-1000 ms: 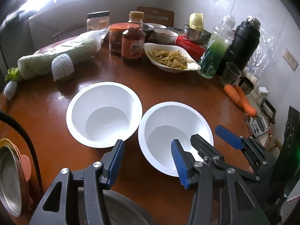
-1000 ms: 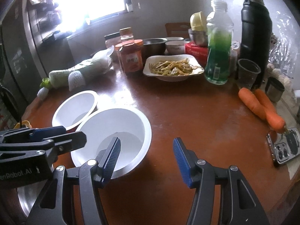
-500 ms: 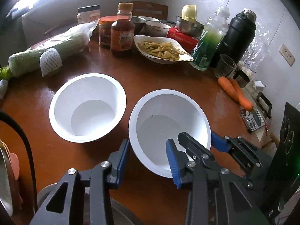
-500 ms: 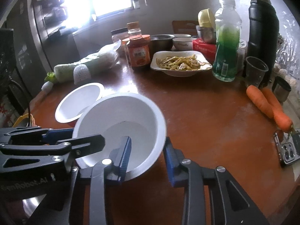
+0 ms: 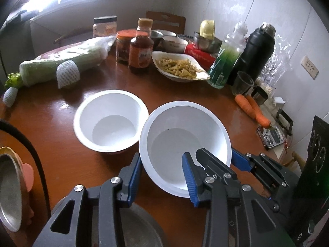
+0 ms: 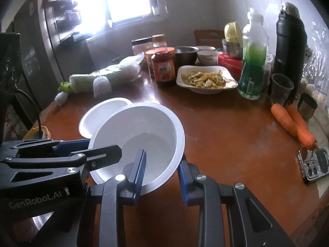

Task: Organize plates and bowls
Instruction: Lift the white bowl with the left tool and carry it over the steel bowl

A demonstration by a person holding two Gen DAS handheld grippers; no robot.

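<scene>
Both grippers clamped on the near white bowl (image 5: 185,144): left gripper (image 5: 162,177) fingers pinch its near-left rim wall, right gripper (image 6: 161,171) fingers just closed onto its near-right rim, one finger inside, one outside. That bowl sits tilted, its far rim overlapping the second white bowl (image 5: 111,121), which rests flat on the brown surface (image 6: 226,140) just behind-left of it. Relative to the gripped bowl: dish of food (image 5: 181,69) well behind, carrots (image 6: 292,121) off to its right.

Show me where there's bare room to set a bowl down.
Bare wood lies between the nearer white bowl, the carrots and the food plate. A smaller patch separates the other white bowl from the cabbage. Jars crowd the far edge.
</scene>
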